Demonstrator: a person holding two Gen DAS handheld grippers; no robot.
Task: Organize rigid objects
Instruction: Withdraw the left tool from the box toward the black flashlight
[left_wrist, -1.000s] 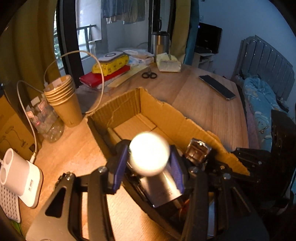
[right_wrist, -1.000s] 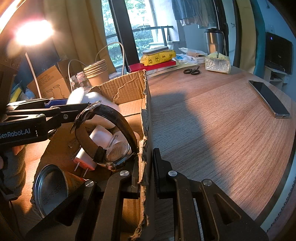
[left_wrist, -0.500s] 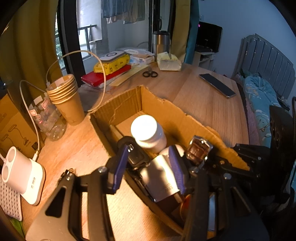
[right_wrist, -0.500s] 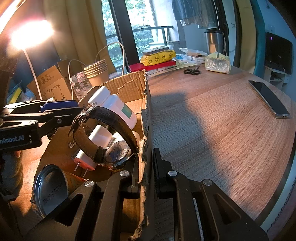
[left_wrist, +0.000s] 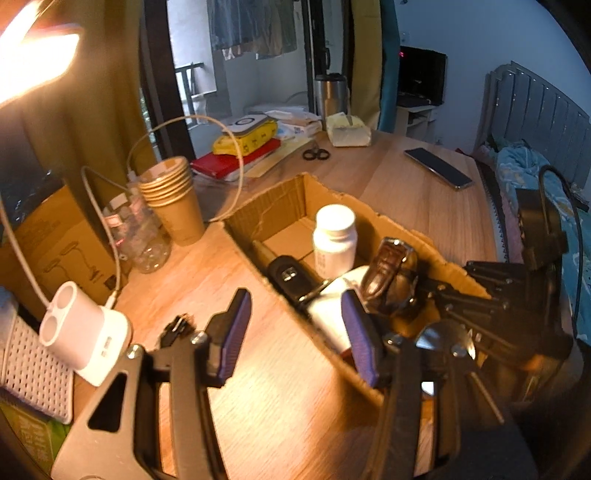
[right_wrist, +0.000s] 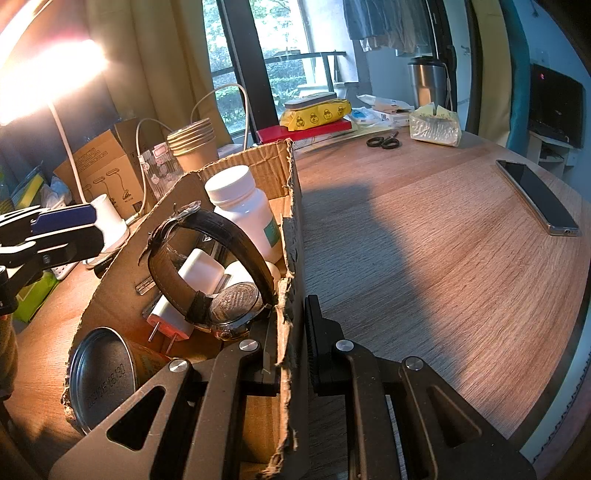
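A cardboard box (left_wrist: 280, 195) stands on the wooden table. A white pill bottle (left_wrist: 334, 240) stands upright inside it, also in the right wrist view (right_wrist: 243, 210). The box also holds a leather-strap watch (right_wrist: 221, 273), a white plug charger (right_wrist: 184, 295), a tin can (right_wrist: 103, 376) and a black car key (left_wrist: 291, 277). My left gripper (left_wrist: 295, 332) is open and empty, above the box's near wall. My right gripper (right_wrist: 291, 332) is shut on the box wall (right_wrist: 291, 258).
A stack of paper cups (left_wrist: 173, 199), a clear jar (left_wrist: 144, 236) and a white charger with cable (left_wrist: 85, 332) stand left of the box. A phone (left_wrist: 437, 168), scissors (left_wrist: 316, 153), books (left_wrist: 236, 162) and a steel mug (left_wrist: 330, 94) lie further back.
My left gripper let go of the white bottle, which now stands in the box, then opened and drew back to the left. The right gripper kept its hold on the box wall.
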